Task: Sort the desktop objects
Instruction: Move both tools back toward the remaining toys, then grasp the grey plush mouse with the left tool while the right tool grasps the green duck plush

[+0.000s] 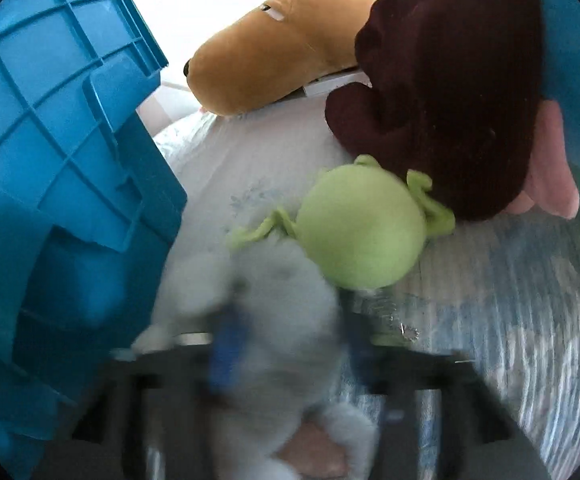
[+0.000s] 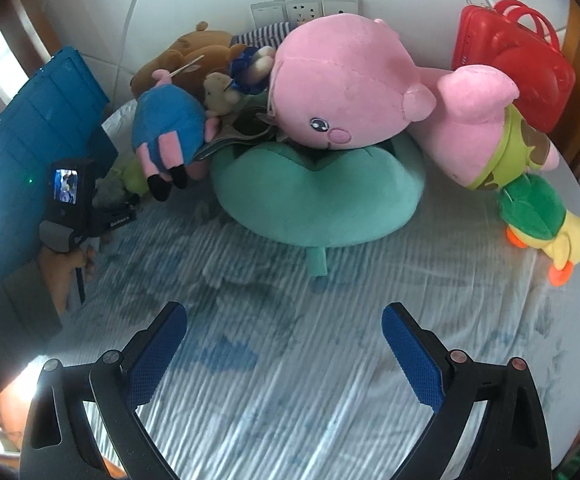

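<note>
My left gripper (image 1: 285, 340) is shut on a small pale grey plush (image 1: 277, 304), blurred by motion, right beside the blue plastic crate (image 1: 61, 152). A light green round plush (image 1: 360, 228) lies just beyond it, against a dark brown plush (image 1: 450, 92). A tan plush (image 1: 273, 48) lies further back. My right gripper (image 2: 283, 344) is open and empty above the striped bedsheet (image 2: 290, 392). In the right wrist view, the left gripper's body (image 2: 77, 200) shows at the left next to the crate (image 2: 29, 152).
A pile of plush toys sits at the back: a big pink one (image 2: 342, 84) on a teal cushion (image 2: 314, 196), a blue-dressed pig (image 2: 169, 128), a pink star (image 2: 486, 120), a green-yellow duck (image 2: 546, 224). A red case (image 2: 518, 64) leans at the right.
</note>
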{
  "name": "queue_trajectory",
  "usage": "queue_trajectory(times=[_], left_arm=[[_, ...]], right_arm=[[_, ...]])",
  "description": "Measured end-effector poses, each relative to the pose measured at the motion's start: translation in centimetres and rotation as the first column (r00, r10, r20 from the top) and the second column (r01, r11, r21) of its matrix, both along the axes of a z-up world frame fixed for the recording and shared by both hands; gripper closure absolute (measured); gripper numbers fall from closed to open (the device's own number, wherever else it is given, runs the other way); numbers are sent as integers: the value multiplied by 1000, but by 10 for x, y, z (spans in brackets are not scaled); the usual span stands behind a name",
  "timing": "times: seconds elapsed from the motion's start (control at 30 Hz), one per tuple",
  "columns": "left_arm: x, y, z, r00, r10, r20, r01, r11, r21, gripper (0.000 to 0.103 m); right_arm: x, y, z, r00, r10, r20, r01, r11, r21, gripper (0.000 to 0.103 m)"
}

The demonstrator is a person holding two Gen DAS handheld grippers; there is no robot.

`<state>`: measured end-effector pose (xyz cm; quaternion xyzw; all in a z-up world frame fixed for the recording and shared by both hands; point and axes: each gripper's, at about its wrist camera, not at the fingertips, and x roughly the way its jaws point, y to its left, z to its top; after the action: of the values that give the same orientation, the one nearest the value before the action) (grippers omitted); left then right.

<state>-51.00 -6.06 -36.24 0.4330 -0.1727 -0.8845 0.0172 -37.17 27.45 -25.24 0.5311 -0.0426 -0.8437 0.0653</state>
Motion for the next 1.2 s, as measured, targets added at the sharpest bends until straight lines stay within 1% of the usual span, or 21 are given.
queue_trajectory(times=[0.07,0.13,0.17,0.27,0.4,0.53,0.6,0.67,0.73,0.8,0.9,1.0,1.07,1.1,1.13,1.2], left_arm=[[1,3,4,1000,-14,13,14,1000,0,90],[4,8,10,999,-30,17,31,1000,-8,98],[6,11,12,999,-30,16,30,1000,-4,99],[12,17,20,1000,-27,14,27,1000,5,100],[34,25,41,999,-32,-4,32,999,25,101],[58,32,61,999,-44,-14,44,998,46,101],[70,35,69,999,-50,-15,51,997,52,101],[81,40,77,998,-56,-15,57,997,56,101],[87,44,83,998,-55,-13,56,997,59,101],[94,48,88,999,-52,-13,53,997,59,101],[101,53,94,999,-46,-8,47,997,58,101],[104,55,96,999,-39,-3,39,998,56,102],[108,58,98,999,-34,0,34,998,46,102],[110,58,98,1000,-29,4,29,999,42,102],[112,58,98,1000,-23,8,23,999,37,102],[116,58,99,1000,-13,11,13,1000,27,102]], right_arm=[[-2,8,-2,1000,-18,3,18,1000,6,4],[-4,17,-4,999,-39,6,39,999,11,4],[-5,22,-5,999,-50,6,50,999,14,4],[-8,32,-11,998,-64,3,64,998,25,4],[-20,43,-22,998,-69,-6,70,997,28,4],[-30,63,-18,990,-128,-66,131,991,37,4],[-35,81,-17,981,-170,-93,176,983,60,4],[-39,102,-19,972,-206,-116,217,972,91,4],[-42,131,-26,959,-258,-116,272,955,120,4],[-45,165,-34,941,-318,-118,333,931,147,4],[-50,203,-41,923,-357,-142,382,895,229,4],[-65,220,-49,948,-273,-161,315,871,377,4],[-79,221,-61,978,-153,-139,202,845,495,2],[-88,219,-71,992,-73,-104,119,815,568,1],[-95,218,-80,997,-16,-78,60,788,613,1],[-109,217,-98,996,87,-21,-48,724,688,1]])
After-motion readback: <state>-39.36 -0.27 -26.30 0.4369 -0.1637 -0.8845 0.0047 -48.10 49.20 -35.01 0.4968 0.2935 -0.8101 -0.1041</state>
